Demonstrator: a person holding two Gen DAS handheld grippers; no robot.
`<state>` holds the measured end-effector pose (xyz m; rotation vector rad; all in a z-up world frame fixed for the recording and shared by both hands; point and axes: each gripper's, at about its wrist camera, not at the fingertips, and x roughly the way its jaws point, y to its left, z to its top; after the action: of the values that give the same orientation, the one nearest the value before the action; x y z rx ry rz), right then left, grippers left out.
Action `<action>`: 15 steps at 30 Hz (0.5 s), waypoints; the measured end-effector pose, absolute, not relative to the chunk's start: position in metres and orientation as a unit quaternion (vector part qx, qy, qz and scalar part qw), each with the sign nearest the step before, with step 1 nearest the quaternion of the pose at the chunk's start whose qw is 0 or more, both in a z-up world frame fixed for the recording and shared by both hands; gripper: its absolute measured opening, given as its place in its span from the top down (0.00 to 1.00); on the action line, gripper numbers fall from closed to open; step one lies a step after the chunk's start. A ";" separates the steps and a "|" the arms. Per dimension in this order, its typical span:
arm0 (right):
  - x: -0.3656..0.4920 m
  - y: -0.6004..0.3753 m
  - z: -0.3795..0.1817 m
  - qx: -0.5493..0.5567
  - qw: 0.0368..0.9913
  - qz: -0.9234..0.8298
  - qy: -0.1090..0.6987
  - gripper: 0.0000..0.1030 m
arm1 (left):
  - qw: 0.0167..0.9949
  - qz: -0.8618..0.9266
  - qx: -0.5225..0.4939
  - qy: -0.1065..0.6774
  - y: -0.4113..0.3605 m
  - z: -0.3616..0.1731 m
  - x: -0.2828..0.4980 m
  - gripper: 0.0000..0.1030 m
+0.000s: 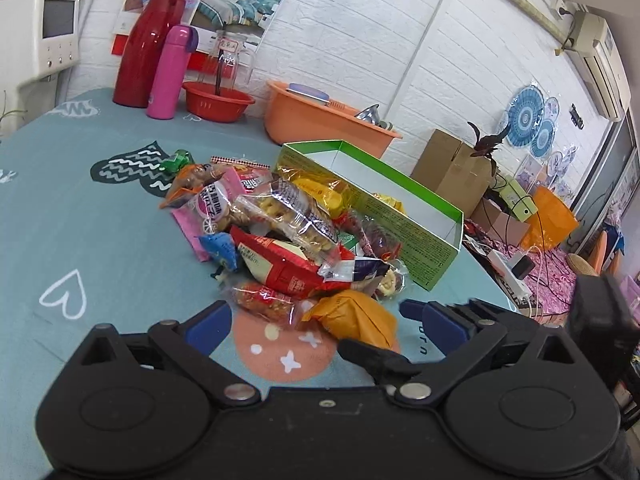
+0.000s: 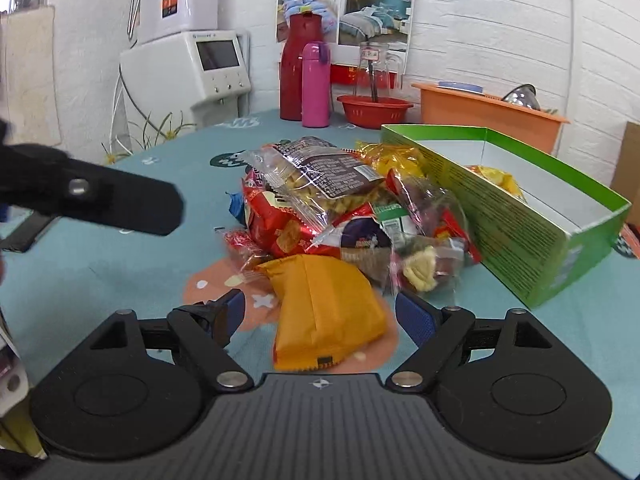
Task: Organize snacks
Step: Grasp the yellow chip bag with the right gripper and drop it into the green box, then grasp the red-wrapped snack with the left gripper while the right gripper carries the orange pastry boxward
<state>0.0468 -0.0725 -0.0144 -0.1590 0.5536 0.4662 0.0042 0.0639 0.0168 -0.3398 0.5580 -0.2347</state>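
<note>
A pile of snack packets (image 1: 280, 236) lies on the teal tablecloth, left of an open green box (image 1: 380, 196) that holds a yellow packet (image 2: 496, 180). An orange packet (image 1: 352, 316) lies at the near edge of the pile. My left gripper (image 1: 316, 312) is open, its blue pads on either side of the pile's near end. My right gripper (image 2: 320, 312) is open, with the orange packet (image 2: 324, 312) lying between its pads. The pile (image 2: 320, 200) and the green box (image 2: 512, 208) show beyond it. Part of the left gripper's body (image 2: 120, 204) crosses the right wrist view.
At the table's back stand a red flask (image 1: 148, 48), a pink bottle (image 1: 170, 72), a red basin (image 1: 218, 100), a glass jar (image 1: 230, 60) and an orange tub (image 1: 324, 120). Cardboard boxes (image 1: 452, 164) and cables lie beyond the table's right edge.
</note>
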 end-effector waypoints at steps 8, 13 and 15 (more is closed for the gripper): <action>0.047 -0.099 -0.025 -0.065 0.925 0.207 0.311 0.07 | 0.927 -0.147 -0.172 0.299 0.060 0.001 0.015 0.00; 0.028 -0.123 -0.023 -0.029 0.929 0.185 0.318 0.00 | 0.921 -0.161 -0.169 0.310 0.046 -0.008 0.025 0.00; 0.021 -0.126 -0.021 -0.021 0.927 0.198 0.317 0.00 | 0.928 -0.137 -0.163 0.304 0.047 -0.009 0.030 0.00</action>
<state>0.0214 -0.1260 -0.0211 -0.0422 0.6496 0.4059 0.0297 0.0472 -0.0089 -0.3350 0.6234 -0.2797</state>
